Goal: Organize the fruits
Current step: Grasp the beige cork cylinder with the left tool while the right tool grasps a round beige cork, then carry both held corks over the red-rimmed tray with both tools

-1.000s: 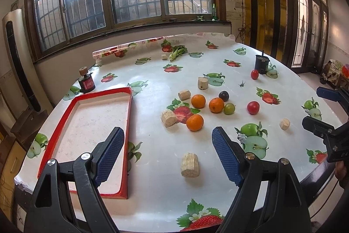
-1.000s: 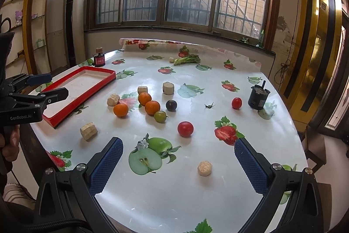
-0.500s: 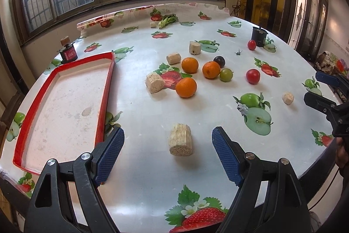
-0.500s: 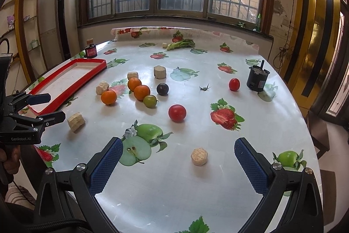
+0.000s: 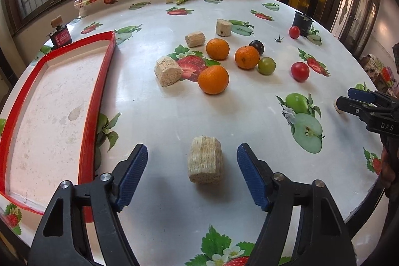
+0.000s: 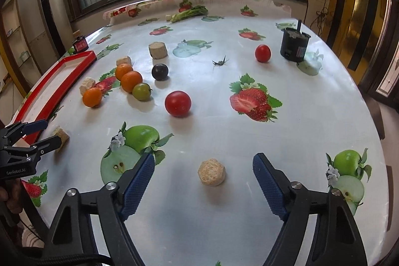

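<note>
Three oranges (image 5: 213, 79) (image 5: 217, 49) (image 5: 247, 57), a dark plum (image 5: 256, 47), a green fruit (image 5: 266, 65) and two red tomatoes (image 5: 299, 71) (image 5: 294, 32) lie on the fruit-print table. A red-rimmed tray (image 5: 97, 96) stands at the left. My left gripper (image 5: 192, 151) hangs low with a cork block (image 5: 205, 162) between its closing jaws, pads clear of it. My right gripper (image 6: 204, 157) straddles a small round cork piece (image 6: 212, 175), jaws closing, not touching. In the right wrist view the nearer tomato (image 6: 177, 103) lies beyond it.
More cork blocks (image 5: 167, 71) (image 5: 195, 38) (image 5: 223, 27) sit among the fruit. A black pot (image 6: 295, 45) stands far right, a small red bottle (image 5: 59, 38) behind the tray, leafy greens (image 6: 189, 13) at the back. The table's front edge is close below both grippers.
Both grippers have sunk toward the table and tilted further down, each now around a cork piece. Both pairs of jaws have narrowed. No fruit has moved.
</note>
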A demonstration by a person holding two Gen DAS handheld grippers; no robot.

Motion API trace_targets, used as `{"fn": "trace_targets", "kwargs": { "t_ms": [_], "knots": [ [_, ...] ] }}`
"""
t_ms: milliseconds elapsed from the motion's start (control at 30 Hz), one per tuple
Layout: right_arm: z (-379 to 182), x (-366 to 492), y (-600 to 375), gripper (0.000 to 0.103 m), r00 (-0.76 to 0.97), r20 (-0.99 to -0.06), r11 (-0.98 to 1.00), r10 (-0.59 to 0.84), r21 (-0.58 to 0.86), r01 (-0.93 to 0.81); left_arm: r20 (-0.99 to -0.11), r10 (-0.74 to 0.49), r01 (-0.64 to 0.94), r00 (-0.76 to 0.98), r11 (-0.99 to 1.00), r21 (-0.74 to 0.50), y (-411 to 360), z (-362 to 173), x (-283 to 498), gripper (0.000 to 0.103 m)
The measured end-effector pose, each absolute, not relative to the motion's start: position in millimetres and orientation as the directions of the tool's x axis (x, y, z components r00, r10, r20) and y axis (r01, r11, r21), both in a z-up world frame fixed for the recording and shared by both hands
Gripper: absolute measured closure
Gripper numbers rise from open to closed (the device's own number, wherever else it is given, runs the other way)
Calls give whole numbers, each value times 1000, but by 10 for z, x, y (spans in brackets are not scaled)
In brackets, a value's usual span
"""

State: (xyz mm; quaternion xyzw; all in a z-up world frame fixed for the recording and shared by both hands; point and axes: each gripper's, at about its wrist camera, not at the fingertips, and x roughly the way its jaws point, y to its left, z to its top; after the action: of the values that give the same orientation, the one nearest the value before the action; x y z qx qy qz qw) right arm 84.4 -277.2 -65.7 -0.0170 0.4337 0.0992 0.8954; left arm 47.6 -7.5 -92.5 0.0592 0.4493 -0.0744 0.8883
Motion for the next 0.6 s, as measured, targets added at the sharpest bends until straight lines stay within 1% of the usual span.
{"fn": "trace_targets", "kwargs": {
  "t_ms": [33,67,100,133,200,233,267,333,367,400,467,600],
  "knots": [
    [-682,858,-2799,29,592,-792,982,149,47,-183,-813,-78,192,578,980,42,-85,-949,485,35],
    [-709,888,-2810,30,580,-801,983,145,51,-176,-817,-79,200,572,979,46,-95,-971,498,42],
    [-731,912,-2815,33,570,-809,984,144,53,-173,-826,-80,207,558,977,46,-105,-998,517,48],
    [-754,933,-2809,36,559,-817,983,145,57,-172,-823,-80,212,562,976,50,-113,-992,514,48],
    [-816,969,-2781,43,531,-836,983,142,55,-177,-824,-83,229,560,972,58,-131,-989,529,59],
    [-830,966,-2757,45,535,-835,984,126,35,-176,-823,-90,242,561,968,59,-136,-985,525,63],
    [-831,956,-2726,49,539,-835,984,109,13,-178,-820,-96,252,565,966,60,-148,-980,525,75],
    [-835,932,-2669,58,542,-836,982,78,-28,-185,-818,-103,262,566,963,60,-159,-975,516,77],
    [-828,920,-2650,74,545,-835,981,84,-27,-192,-819,-110,266,563,963,53,-159,-971,516,77],
    [-818,917,-2638,78,541,-836,981,92,-18,-194,-820,-122,270,559,962,40,-149,-965,514,77],
    [-793,909,-2629,78,536,-836,980,118,11,-199,-822,-146,273,551,962,11,-119,-948,508,77],
    [-677,863,-2543,78,548,-822,973,158,35,-227,-810,-159,267,565,964,-3,-76,-861,473,77]
  ]
}}
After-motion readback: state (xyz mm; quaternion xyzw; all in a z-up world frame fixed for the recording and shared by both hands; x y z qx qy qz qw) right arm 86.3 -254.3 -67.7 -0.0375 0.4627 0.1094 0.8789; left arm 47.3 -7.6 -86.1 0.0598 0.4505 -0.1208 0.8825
